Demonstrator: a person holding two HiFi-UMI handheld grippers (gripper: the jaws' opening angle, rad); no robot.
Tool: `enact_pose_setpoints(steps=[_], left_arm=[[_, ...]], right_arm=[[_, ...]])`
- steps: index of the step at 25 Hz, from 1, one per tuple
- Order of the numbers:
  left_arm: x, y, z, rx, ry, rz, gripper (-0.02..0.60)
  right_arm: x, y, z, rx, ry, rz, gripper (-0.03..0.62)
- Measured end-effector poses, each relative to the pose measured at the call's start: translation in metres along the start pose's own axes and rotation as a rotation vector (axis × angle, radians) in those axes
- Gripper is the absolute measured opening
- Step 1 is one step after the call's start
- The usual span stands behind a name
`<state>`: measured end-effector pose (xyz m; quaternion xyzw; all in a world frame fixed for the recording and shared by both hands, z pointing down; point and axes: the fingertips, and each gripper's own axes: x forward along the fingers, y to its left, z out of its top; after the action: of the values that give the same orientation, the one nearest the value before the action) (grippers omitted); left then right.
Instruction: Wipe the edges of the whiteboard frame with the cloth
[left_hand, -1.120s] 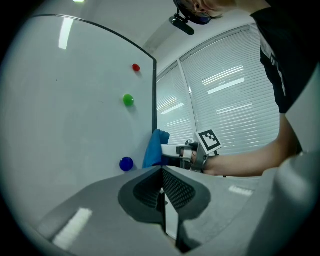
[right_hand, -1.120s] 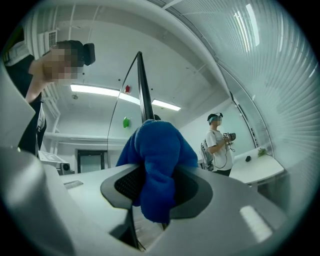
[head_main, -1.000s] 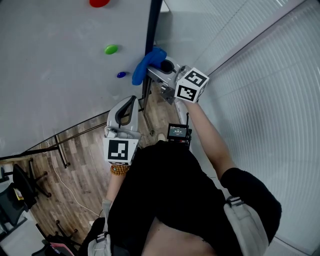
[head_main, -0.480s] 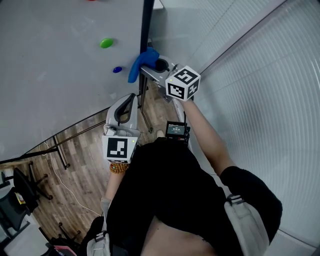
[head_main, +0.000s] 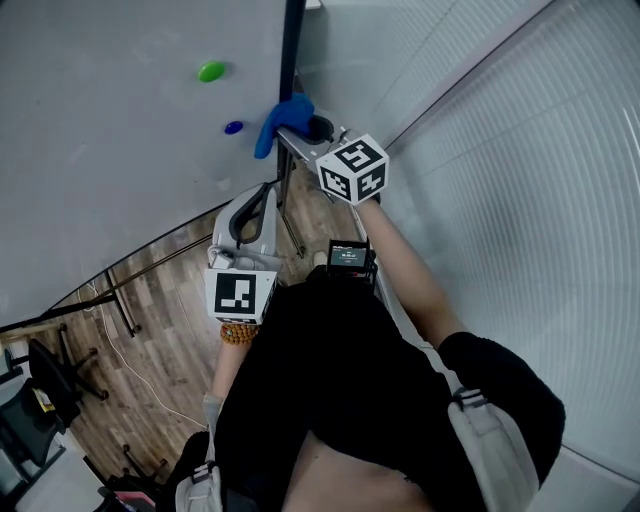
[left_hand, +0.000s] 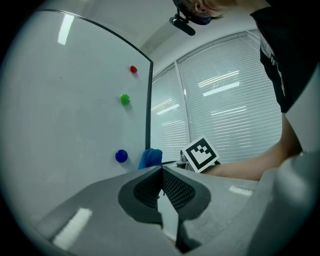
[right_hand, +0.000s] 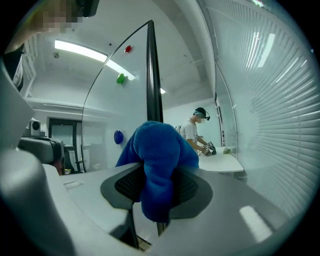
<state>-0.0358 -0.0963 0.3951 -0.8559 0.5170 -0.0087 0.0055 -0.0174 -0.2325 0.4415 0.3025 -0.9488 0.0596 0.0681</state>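
The whiteboard (head_main: 110, 150) stands upright, with its dark frame edge (head_main: 291, 60) running down the right side. My right gripper (head_main: 300, 128) is shut on the blue cloth (head_main: 277, 122), which is pressed against that frame edge. In the right gripper view the blue cloth (right_hand: 157, 157) bulges out between the jaws, with the frame edge (right_hand: 153, 75) rising straight behind it. My left gripper (head_main: 252, 215) hangs lower, near the board's bottom edge, shut and holding nothing. From the left gripper view the cloth (left_hand: 150, 157) shows beside the frame edge (left_hand: 148, 110).
Green (head_main: 211, 71) and blue (head_main: 233, 127) magnets stick to the board near the cloth. A wall of white blinds (head_main: 520, 200) stands close on the right. Below are wood floor (head_main: 150, 330), the board's stand legs and office chairs (head_main: 45, 370). Another person (right_hand: 195, 130) stands at a far table.
My right gripper and the cloth have slid down along the frame edge. The left gripper has barely shifted.
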Motion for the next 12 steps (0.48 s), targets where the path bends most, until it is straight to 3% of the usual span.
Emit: enact_pose_setpoints(steps=[5,12], left_arm=[[-0.011,0.011,-0.012,-0.011,0.016,0.023,0.001],[-0.022,0.028,-0.007,-0.024,0.017,0.032,0.0]], right_arm=[[0.0,-0.001,-0.023,-0.036,0.06,-0.081,0.156],[-0.001,0.0,-0.023,-0.087,0.089,-0.21,0.149]])
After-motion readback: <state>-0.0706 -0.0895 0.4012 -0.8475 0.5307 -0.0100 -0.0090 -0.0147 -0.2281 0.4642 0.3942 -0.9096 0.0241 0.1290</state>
